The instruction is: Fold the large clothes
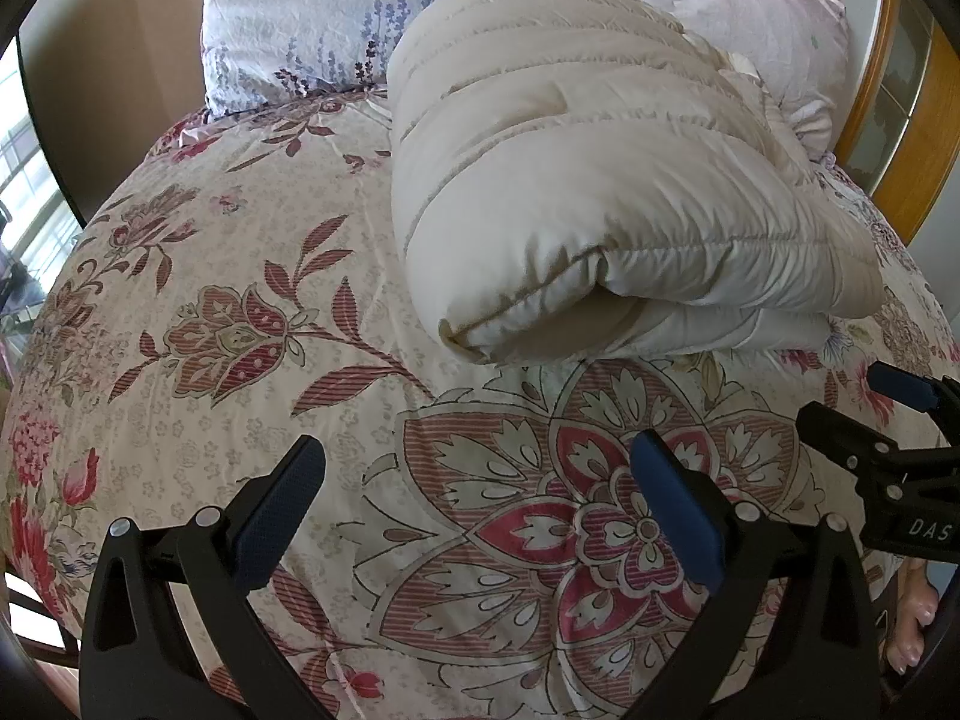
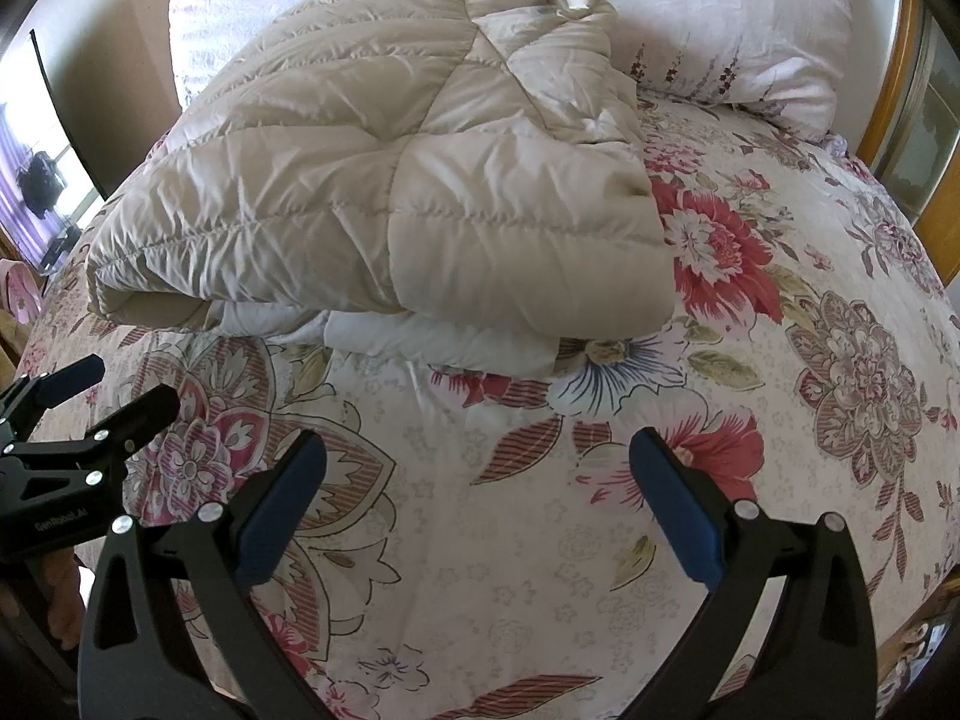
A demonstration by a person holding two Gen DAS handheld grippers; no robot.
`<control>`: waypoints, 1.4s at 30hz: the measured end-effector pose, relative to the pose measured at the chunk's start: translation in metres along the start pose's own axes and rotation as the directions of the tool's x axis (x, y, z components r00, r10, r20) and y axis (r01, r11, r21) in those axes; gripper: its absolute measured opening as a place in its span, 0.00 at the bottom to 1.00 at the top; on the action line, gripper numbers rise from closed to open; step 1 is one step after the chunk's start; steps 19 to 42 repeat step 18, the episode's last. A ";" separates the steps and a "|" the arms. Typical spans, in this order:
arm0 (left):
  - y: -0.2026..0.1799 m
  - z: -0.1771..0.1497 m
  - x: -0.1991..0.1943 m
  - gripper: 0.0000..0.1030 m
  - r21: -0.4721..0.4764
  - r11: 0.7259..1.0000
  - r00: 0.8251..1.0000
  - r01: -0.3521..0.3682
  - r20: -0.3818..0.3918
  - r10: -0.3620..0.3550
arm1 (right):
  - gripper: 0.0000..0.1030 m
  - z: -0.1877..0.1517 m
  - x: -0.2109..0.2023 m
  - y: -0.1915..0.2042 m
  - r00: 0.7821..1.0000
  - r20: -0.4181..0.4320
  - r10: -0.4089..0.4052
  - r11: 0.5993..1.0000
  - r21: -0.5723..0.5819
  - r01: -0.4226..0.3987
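Observation:
A cream quilted down coat (image 1: 576,192) lies folded into a thick bundle on the floral bedspread (image 1: 228,276); it also shows in the right wrist view (image 2: 372,180). My left gripper (image 1: 477,468) is open and empty, held above the bedspread just short of the bundle's near edge. My right gripper (image 2: 477,462) is open and empty, also short of the bundle. The right gripper shows at the right edge of the left wrist view (image 1: 864,402), and the left gripper shows at the left edge of the right wrist view (image 2: 114,387).
Floral pillows (image 1: 336,18) lie at the head of the bed behind the bundle, and show in the right wrist view (image 2: 720,18). A wooden headboard frame (image 1: 900,120) stands at the right. A window (image 1: 24,180) is at the left. A bare foot (image 1: 915,618) shows at the lower right.

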State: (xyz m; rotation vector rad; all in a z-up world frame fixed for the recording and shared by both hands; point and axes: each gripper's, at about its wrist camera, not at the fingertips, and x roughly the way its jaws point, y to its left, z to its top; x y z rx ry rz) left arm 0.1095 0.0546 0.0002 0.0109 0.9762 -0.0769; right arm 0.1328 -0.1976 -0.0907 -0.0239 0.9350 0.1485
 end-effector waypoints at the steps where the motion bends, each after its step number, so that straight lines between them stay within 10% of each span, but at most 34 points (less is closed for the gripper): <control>1: 0.000 0.000 0.000 0.99 0.001 1.000 1.000 0.001 -0.001 -0.001 | 0.98 0.000 0.001 0.000 1.000 -0.001 0.001 1.000 0.001 -0.001; 42: 0.001 0.000 0.001 0.99 0.005 1.000 1.000 0.005 -0.005 -0.005 | 0.98 0.000 0.003 -0.002 1.000 -0.008 0.004 1.000 0.009 -0.004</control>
